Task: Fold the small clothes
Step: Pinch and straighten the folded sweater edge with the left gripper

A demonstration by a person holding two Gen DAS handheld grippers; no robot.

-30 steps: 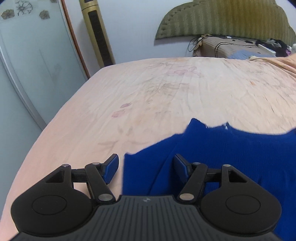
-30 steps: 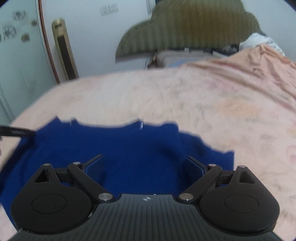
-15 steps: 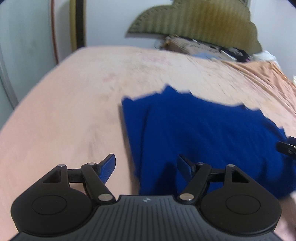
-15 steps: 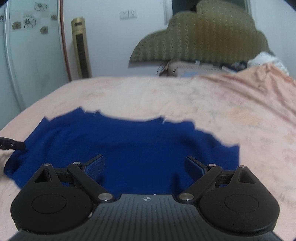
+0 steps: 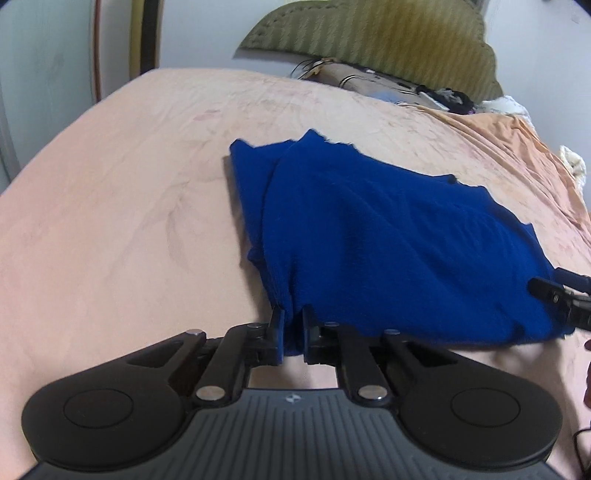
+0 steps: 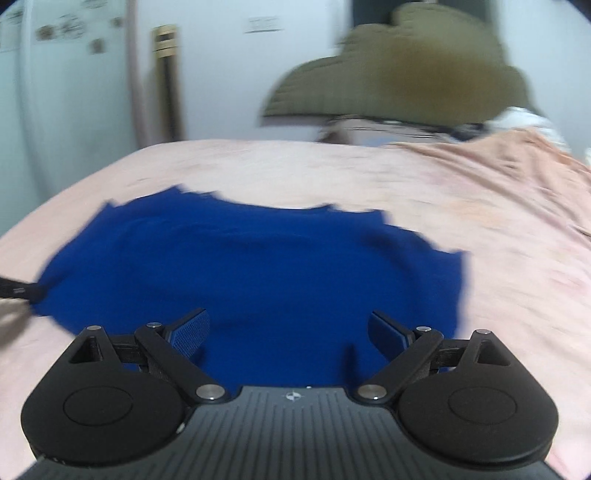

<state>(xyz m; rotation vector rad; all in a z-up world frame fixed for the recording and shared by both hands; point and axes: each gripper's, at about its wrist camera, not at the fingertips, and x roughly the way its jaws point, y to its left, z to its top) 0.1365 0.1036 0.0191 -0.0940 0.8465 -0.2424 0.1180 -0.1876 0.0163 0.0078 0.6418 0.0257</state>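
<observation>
A blue knit garment (image 5: 388,229) lies spread on the peach bed sheet (image 5: 110,221), with one side folded over along its left edge. My left gripper (image 5: 293,325) is closing its jaws on the garment's near-left corner, and the cloth is pinched between the pads. In the right wrist view the garment (image 6: 258,266) fills the middle. My right gripper (image 6: 290,328) hangs open over its near edge with nothing gripped. One of the right gripper's fingers (image 5: 550,293) shows at the garment's near-right corner in the left wrist view. The left gripper's tip (image 6: 18,290) shows at the far left.
An olive padded headboard (image 5: 369,33) stands at the far end, with a pile of bedding and dark items (image 5: 424,92) below it. Rumpled peach cloth (image 6: 517,170) rises at the back right. A wardrobe door (image 6: 55,92) and a tall gold column (image 6: 166,81) stand to the left.
The left gripper swung round to the garment's near-left corner and went from open to shut on it. The right gripper drifted along the near edge and stayed open.
</observation>
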